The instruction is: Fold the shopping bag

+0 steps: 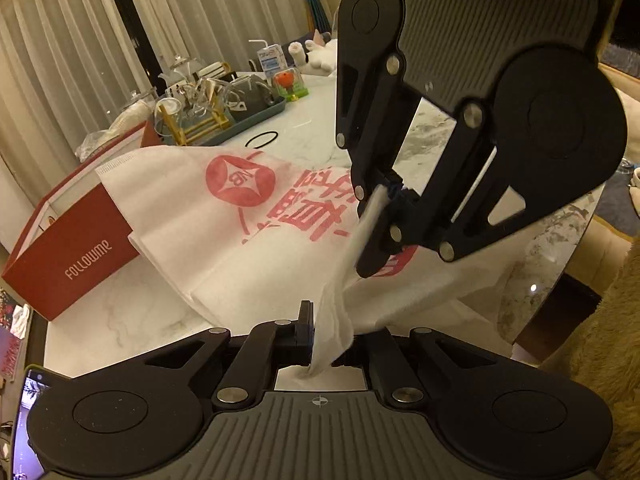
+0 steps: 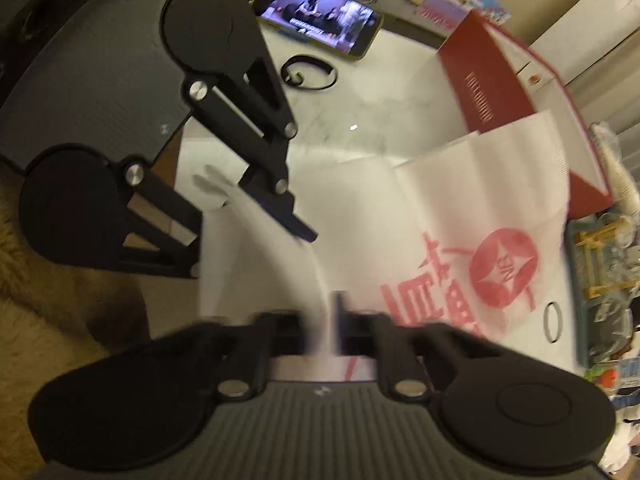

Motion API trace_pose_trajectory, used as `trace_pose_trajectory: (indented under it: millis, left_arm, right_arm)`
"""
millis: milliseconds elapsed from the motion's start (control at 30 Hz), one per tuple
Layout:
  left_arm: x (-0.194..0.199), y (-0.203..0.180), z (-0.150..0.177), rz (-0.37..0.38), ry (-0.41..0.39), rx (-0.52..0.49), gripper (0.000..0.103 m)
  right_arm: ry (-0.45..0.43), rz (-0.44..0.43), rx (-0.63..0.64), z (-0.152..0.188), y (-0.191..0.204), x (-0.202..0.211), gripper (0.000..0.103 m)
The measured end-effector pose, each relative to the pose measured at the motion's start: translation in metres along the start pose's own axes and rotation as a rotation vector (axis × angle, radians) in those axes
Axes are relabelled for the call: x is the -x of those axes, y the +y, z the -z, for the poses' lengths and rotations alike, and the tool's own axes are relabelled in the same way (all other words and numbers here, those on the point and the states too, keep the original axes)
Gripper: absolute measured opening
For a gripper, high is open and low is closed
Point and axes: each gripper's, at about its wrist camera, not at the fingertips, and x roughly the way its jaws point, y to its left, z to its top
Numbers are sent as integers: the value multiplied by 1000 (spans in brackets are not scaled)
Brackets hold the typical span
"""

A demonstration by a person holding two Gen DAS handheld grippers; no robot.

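A white non-woven shopping bag (image 1: 192, 216) with red print lies across the marble table (image 1: 120, 320), its far end resting on a red box. My left gripper (image 1: 320, 336) is shut on a bunched white strip of the bag at its near edge. My right gripper (image 1: 386, 196) reaches in from the upper right and is shut on the same strip a little higher up. In the blurred right wrist view the right gripper (image 2: 324, 332) pinches the bag (image 2: 460, 208), and the left gripper (image 2: 296, 224) grips it from the left.
A red box (image 1: 76, 252) marked FOLLOWME sits left under the bag's end. A tray of glassware (image 1: 216, 108), a juice carton and a plush toy stand at the back. Black hair ties (image 1: 262, 139) lie on the table. A lit phone (image 2: 320, 20) leans near the edge.
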Motion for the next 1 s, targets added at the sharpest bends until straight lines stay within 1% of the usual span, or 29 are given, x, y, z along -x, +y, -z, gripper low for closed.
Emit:
trace_pose_trajectory:
  millis: [67, 133, 200, 233, 267, 300, 333, 367, 400, 467, 533, 633, 700, 733, 767, 800, 900, 1000]
  left_arm:
    - [-1, 2, -3, -10, -11, 11, 3]
    - [3, 7, -8, -58, -51, 54, 3]
    - [9, 15, -14, -109, -97, 101, 4]
    - [11, 19, -18, -150, -121, 112, 8]
    - [14, 23, -23, -195, -143, 121, 22]
    - [16, 27, -26, -249, -161, 125, 51]
    - [18, 30, -30, -303, -177, 133, 70]
    - [20, 35, -33, -349, -195, 143, 103]
    - [21, 39, -35, -365, -211, 158, 103]
    - [19, 48, -40, -348, -207, 180, 103]
    - [8, 51, -45, -316, -179, 191, 103]
    - [-13, 41, -54, -259, -146, 127, 103]
    - [-28, 31, -61, -212, -136, 79, 103]
    - [-35, 25, -65, -170, -132, 67, 103]
    - [-43, 20, -70, -128, -128, 54, 103]
    - [-50, 14, -74, -88, -120, 40, 103]
    - [-71, -13, -83, 11, -59, -20, 103]
    - [-90, -39, -88, 51, -9, -108, 103]
  right_arm:
    - [-26, 1, -52, 2, -10, 7, 1]
    - [-61, 28, -125, 3, -22, 16, 0]
    - [-122, 66, -224, 6, -39, 29, 0]
    - [-148, 100, -277, 9, -48, 36, 0]
    - [-167, 136, -328, 12, -57, 42, 0]
    - [-182, 177, -382, 16, -67, 48, 0]
    - [-186, 209, -437, 24, -77, 52, 0]
    - [-183, 227, -491, 34, -86, 54, 0]
    - [-179, 244, -544, 45, -94, 56, 0]
    - [-172, 279, -650, 65, -112, 61, 0]
    - [-164, 314, -756, 86, -129, 65, 0]
    - [-151, 365, -916, 118, -154, 72, 0]
    - [-146, 365, -1037, 142, -163, 73, 0]
    - [-140, 355, -1085, 152, -166, 73, 0]
    - [-136, 342, -1103, 158, -167, 72, 0]
    - [-139, 331, -1091, 161, -167, 73, 0]
    - [-160, 300, -1007, 159, -160, 78, 0]
    - [-169, 268, -941, 150, -155, 85, 0]
